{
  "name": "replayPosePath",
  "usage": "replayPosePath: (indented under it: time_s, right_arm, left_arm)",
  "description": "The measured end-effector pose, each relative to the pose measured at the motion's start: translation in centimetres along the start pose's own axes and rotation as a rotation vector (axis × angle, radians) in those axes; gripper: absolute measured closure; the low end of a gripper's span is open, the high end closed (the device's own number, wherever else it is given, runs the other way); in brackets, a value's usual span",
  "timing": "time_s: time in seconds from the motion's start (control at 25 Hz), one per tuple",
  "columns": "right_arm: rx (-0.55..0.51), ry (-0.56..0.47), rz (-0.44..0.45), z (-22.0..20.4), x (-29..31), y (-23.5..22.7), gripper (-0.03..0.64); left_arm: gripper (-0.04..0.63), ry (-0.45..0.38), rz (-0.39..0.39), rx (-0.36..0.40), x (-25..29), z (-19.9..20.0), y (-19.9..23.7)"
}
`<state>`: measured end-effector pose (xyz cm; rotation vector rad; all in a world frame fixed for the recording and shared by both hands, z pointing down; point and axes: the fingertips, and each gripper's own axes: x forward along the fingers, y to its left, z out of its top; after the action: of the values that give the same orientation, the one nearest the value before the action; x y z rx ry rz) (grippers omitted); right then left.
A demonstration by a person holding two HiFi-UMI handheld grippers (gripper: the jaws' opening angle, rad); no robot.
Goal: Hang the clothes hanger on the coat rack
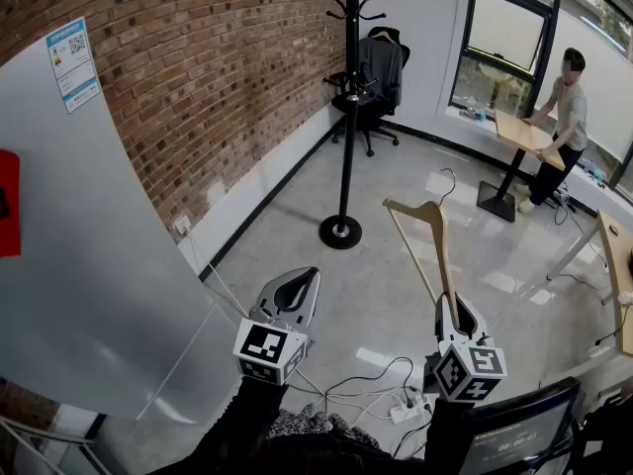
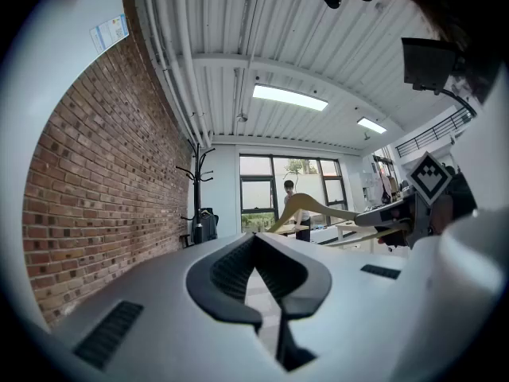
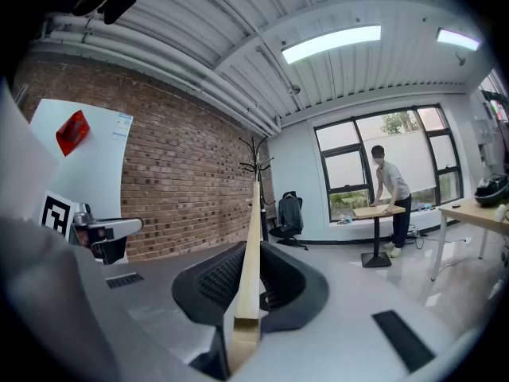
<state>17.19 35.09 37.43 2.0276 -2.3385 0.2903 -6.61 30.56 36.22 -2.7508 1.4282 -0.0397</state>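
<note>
My right gripper (image 1: 457,317) is shut on the lower end of a pale wooden clothes hanger (image 1: 427,234), which sticks up and forward over the floor. In the right gripper view the hanger (image 3: 250,245) runs edge-on between the pads of the right gripper (image 3: 251,255). The black coat rack (image 1: 347,97) stands on its round base by the brick wall, well beyond the hanger; it also shows as the coat rack (image 3: 256,153) and coat rack (image 2: 196,193). My left gripper (image 1: 297,291) is shut and empty, left of the hanger (image 2: 306,206).
A white panel (image 1: 89,265) leans at the left. An office chair with a dark jacket (image 1: 381,72) stands behind the rack. A person (image 1: 566,117) leans on a small table at back right. Cables and a power strip (image 1: 406,412) lie near my feet. A desk edge (image 1: 618,265) is at right.
</note>
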Motion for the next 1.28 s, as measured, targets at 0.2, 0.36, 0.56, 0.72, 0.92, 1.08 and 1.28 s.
replayPosePath:
  time_s: [0.2, 0.36, 0.56, 0.72, 0.92, 1.08, 1.28]
  right_arm:
    - [0.005, 0.008, 0.004, -0.7, -0.1, -0.2, 0.558]
    - [-0.003, 0.021, 0.018, -1.0, 0.5, 0.2, 0.558]
    - [-0.005, 0.024, 0.017, -1.1, 2.5, 0.1, 0.558]
    - [-0.007, 0.029, 0.018, -1.0, 5.4, 0.0, 0.558]
    - [-0.013, 0.027, 0.003, -0.3, 10.3, -0.5, 0.558]
    - [-0.012, 0.026, 0.000, 0.0, 14.9, -0.6, 0.558]
    - [-0.012, 0.027, -0.016, 0.6, 19.4, -0.9, 0.558]
  left_arm:
    - [0.589, 0.013, -0.003, 0.000, -0.2, -0.6, -0.4]
    - [0.589, 0.020, 0.005, -0.004, 0.0, -0.8, 0.1]
    - [0.589, 0.025, -0.006, -0.003, 1.6, -1.5, 1.0]
    - [0.589, 0.016, 0.001, -0.009, 4.1, -1.7, 3.1]
    - [0.589, 0.011, -0.005, -0.006, 8.0, -1.8, 6.5]
    - [0.589, 0.013, -0.020, 0.000, 11.7, -2.1, 9.4]
    - [0.589, 0.016, -0.030, -0.003, 15.5, -2.3, 12.2]
